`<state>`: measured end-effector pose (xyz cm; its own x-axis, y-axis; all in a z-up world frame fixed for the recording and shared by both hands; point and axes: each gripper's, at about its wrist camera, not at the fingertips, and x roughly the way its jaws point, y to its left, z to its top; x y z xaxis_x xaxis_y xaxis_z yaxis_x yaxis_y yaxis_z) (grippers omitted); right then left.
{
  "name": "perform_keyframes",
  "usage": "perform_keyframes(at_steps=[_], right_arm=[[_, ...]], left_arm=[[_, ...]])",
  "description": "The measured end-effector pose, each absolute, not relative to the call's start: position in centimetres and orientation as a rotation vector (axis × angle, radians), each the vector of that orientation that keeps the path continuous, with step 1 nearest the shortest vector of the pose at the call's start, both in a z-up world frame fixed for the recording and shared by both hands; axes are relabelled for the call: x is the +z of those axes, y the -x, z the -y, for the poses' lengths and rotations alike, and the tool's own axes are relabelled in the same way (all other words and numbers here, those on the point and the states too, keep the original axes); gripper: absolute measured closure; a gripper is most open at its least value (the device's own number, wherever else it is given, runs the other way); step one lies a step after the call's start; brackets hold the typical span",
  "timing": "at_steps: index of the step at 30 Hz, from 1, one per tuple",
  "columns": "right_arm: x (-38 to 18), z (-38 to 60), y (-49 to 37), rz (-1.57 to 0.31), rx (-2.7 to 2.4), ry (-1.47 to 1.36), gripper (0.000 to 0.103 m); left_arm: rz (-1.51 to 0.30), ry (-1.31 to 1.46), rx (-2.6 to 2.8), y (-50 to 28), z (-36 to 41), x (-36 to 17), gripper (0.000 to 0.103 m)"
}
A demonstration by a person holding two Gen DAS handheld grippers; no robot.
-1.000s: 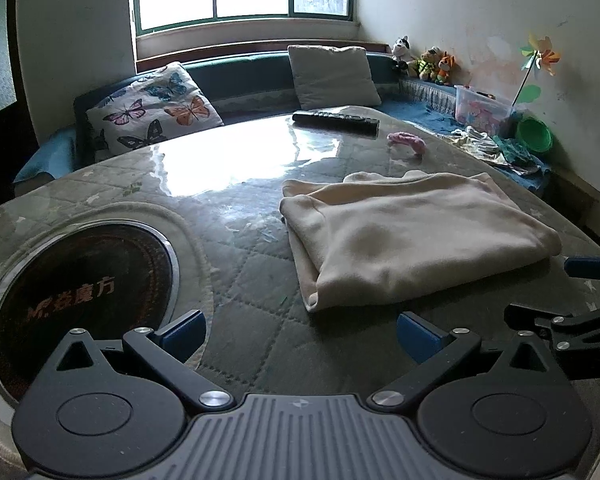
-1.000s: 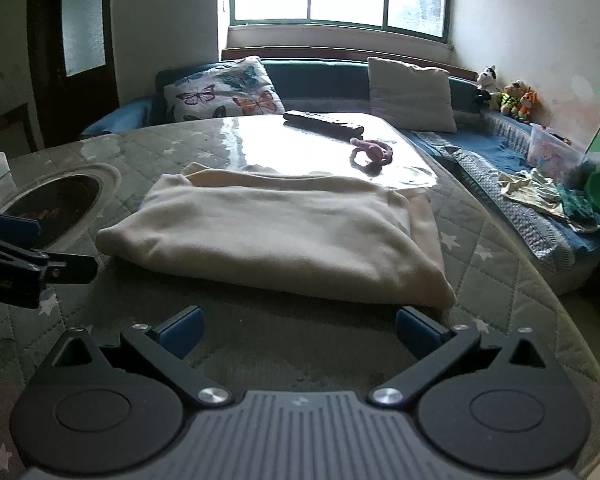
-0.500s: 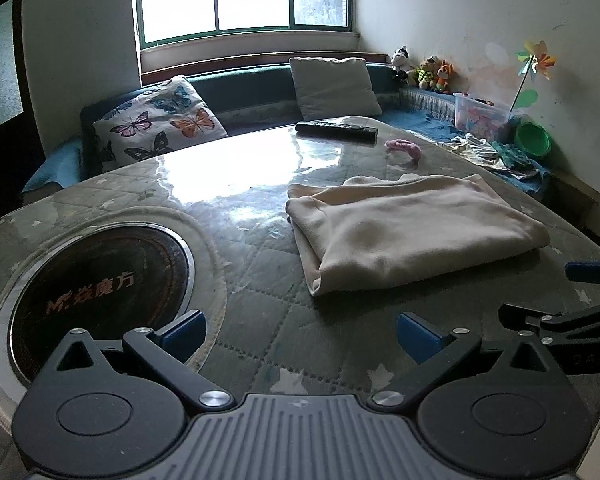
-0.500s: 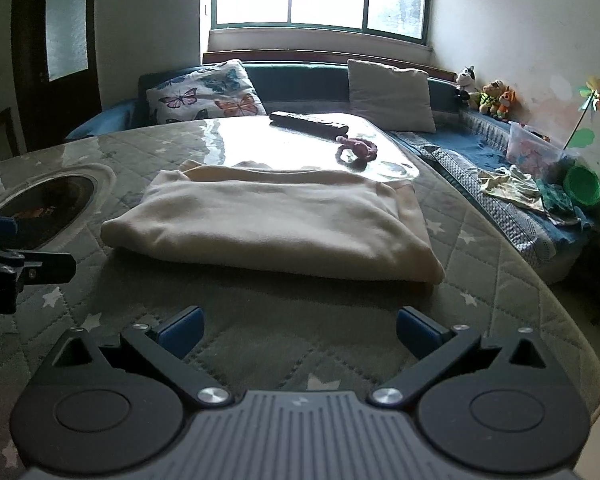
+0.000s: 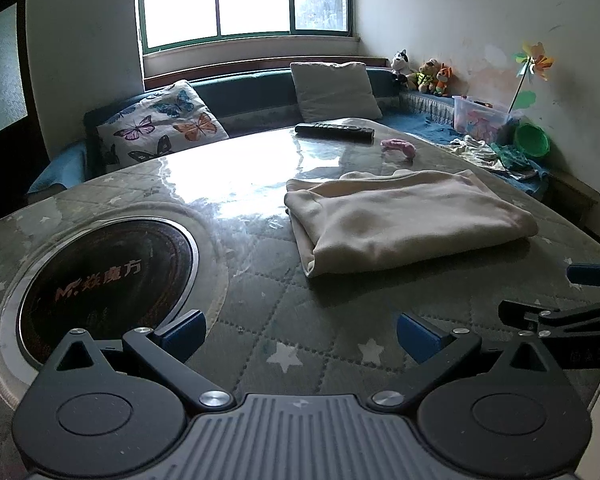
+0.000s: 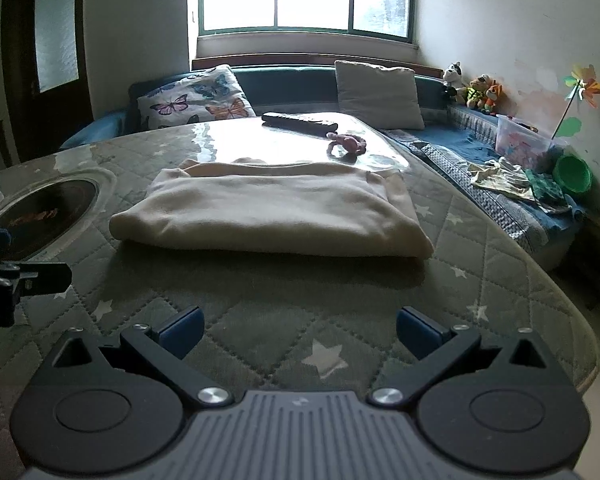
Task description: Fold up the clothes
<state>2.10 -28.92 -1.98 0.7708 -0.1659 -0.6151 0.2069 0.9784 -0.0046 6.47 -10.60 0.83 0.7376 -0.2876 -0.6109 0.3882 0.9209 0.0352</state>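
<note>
Left tongs (image 5: 298, 334) spread wide and empty, right tongs (image 6: 299, 330) likewise, both held low, side by side

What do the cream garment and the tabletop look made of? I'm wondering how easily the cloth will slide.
Garment: seemingly a soft, matte knit or fleece; it shows rounded fold edges and no shine. Tabletop: a quilted, star-printed cloth under what looks like clear glossy plastic or glass; the window glare mirrors off it. Probably a slick surface, so the cloth may slide.
</note>
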Motion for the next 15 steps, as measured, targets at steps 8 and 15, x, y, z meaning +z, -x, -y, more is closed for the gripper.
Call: perform_keyframes(at_steps=[8, 15], right_arm=[[-1.8, 28.3, -1.6, -0.648, -0.204, -0.063, 0.0], [-1.6, 27.9, -1.3, -0.641, -0.2, -0.062, 0.0]], left_arm=[[-0.635, -0.159, -0.37, -5.6, 10.3, 0.6, 0.0], [-0.623, -0.16, -0.369, -5.2, 10.2, 0.7, 0.0]])
